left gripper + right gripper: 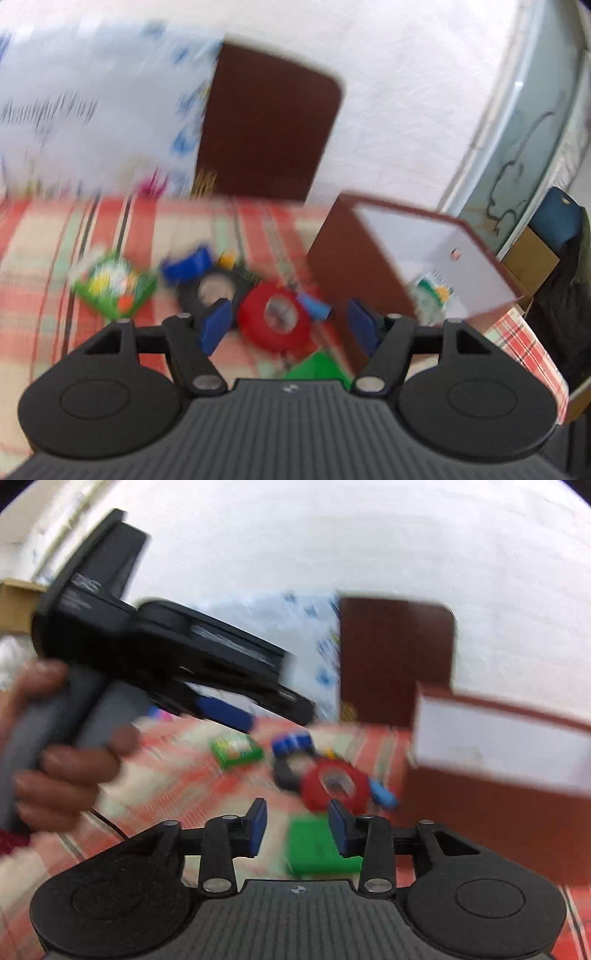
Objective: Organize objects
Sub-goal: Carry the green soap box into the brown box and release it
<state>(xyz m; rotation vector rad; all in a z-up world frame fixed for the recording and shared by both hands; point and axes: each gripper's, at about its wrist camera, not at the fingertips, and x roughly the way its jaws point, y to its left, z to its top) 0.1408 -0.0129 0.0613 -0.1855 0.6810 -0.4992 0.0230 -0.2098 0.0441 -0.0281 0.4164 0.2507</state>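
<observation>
Both views are motion-blurred. On a red plaid cloth (44, 258) lie a red tape roll (275, 314) (334, 784), a black tape roll (212, 291) (288, 771), a blue piece (186, 264) (291, 743), a small blue object (314, 306) (384, 795), a green packet (112, 286) (236, 751) and a green block (319, 365) (317, 847). A brown box (351, 266) (480, 801) with a white inside stands at the right and holds a packet (432, 295). My left gripper (290, 326) is open and empty above the red roll; it also shows in the right wrist view (229, 712). My right gripper (297, 827) is open and empty over the green block.
A dark brown board (269, 122) (395, 657) and a white printed bag (92, 107) stand against the white wall. The table's right edge (532, 350) drops off beside a cardboard box (532, 258) and a blue item (557, 218).
</observation>
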